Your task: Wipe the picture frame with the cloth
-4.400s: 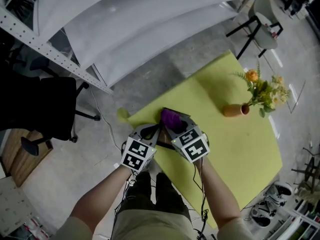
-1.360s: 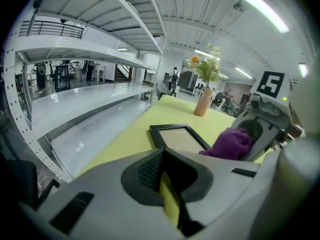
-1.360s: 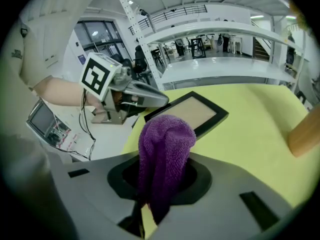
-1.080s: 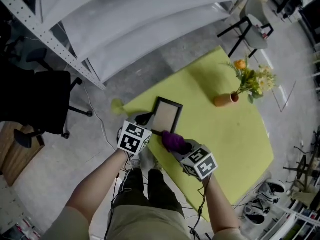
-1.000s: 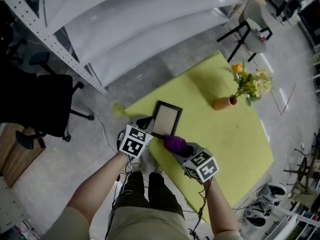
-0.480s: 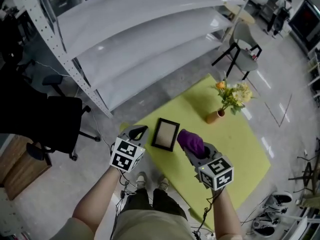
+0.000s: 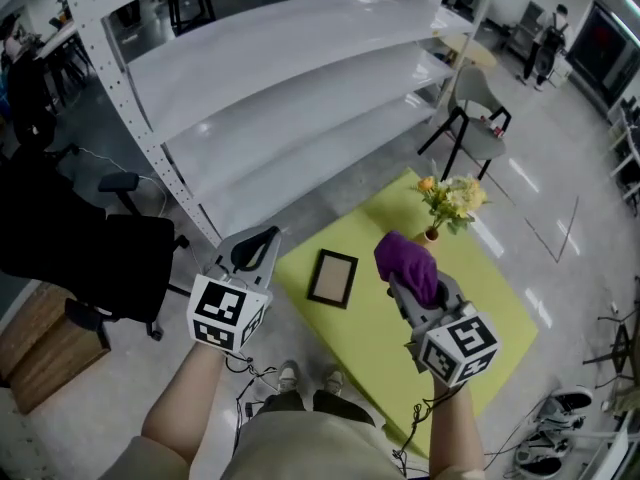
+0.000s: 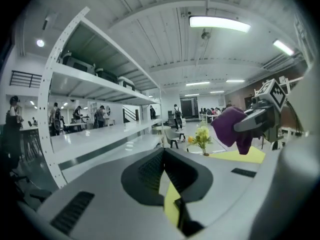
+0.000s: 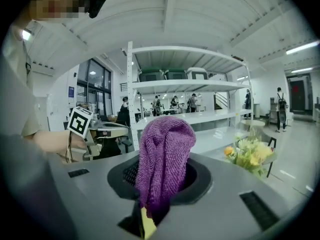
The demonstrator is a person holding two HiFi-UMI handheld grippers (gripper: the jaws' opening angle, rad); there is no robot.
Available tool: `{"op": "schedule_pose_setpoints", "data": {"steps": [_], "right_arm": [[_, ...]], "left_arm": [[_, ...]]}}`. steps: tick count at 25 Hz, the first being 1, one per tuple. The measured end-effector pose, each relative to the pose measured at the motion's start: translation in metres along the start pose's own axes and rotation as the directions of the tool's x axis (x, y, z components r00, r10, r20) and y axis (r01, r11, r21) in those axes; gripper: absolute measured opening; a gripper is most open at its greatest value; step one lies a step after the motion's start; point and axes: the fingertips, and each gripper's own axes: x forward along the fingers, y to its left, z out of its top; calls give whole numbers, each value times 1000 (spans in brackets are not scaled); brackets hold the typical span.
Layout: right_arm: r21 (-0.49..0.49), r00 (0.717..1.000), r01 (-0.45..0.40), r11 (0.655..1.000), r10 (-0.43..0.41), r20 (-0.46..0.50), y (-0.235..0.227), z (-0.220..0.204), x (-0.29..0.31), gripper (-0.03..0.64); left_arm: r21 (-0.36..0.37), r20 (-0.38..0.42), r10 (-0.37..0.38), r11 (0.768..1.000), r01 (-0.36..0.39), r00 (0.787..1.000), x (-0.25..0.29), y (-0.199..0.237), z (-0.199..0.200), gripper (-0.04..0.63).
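Note:
A black picture frame (image 7: 332,278) lies flat on the yellow-green table (image 7: 470,278), with neither gripper touching it. To its right and raised above the table, my right gripper (image 7: 402,271) is shut on a purple cloth (image 7: 405,256). In the right gripper view the cloth (image 9: 164,159) drapes over the jaws. My left gripper (image 7: 254,246) hangs in the air left of the frame, off the table's edge. In the left gripper view its jaws (image 8: 164,170) meet with nothing between them, and the cloth (image 8: 231,128) shows at the right.
A brown vase of yellow and orange flowers (image 7: 447,198) lies on its side at the table's far side. White shelving (image 7: 290,78) stands behind the table, with a grey chair (image 7: 478,128) to the right. A black office chair (image 7: 95,253) and a wooden crate (image 7: 40,343) are at the left.
Both grippers have lifted and drawn apart from the frame; the left one let go of its corner, and the cloth came off its lower edge. The frame stays flat on the table.

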Motion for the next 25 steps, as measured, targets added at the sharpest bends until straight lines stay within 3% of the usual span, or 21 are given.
{"op": "schedule_pose_setpoints", "data": {"steps": [6, 10, 17, 20, 25], "right_arm": [[-85, 990, 69, 994, -57, 132, 16, 57, -33, 91], [-112, 967, 128, 985, -99, 236, 22, 86, -61, 91], [-93, 935, 181, 979, -141, 327, 25, 97, -92, 91], [-105, 932, 195, 975, -151, 330, 28, 94, -101, 91], [-98, 939, 160, 982, -121, 323, 39, 83, -110, 89]], "left_arm": [[81, 127, 28, 996, -38, 991, -38, 2, 63, 6], [124, 194, 38, 990, -63, 980, -60, -4, 94, 6], [95, 366, 57, 991, -98, 929, -102, -10, 129, 6], [84, 387, 68, 991, -109, 919, -113, -10, 128, 6], [86, 362, 43, 993, -79, 931, -113, -23, 117, 6]]}}
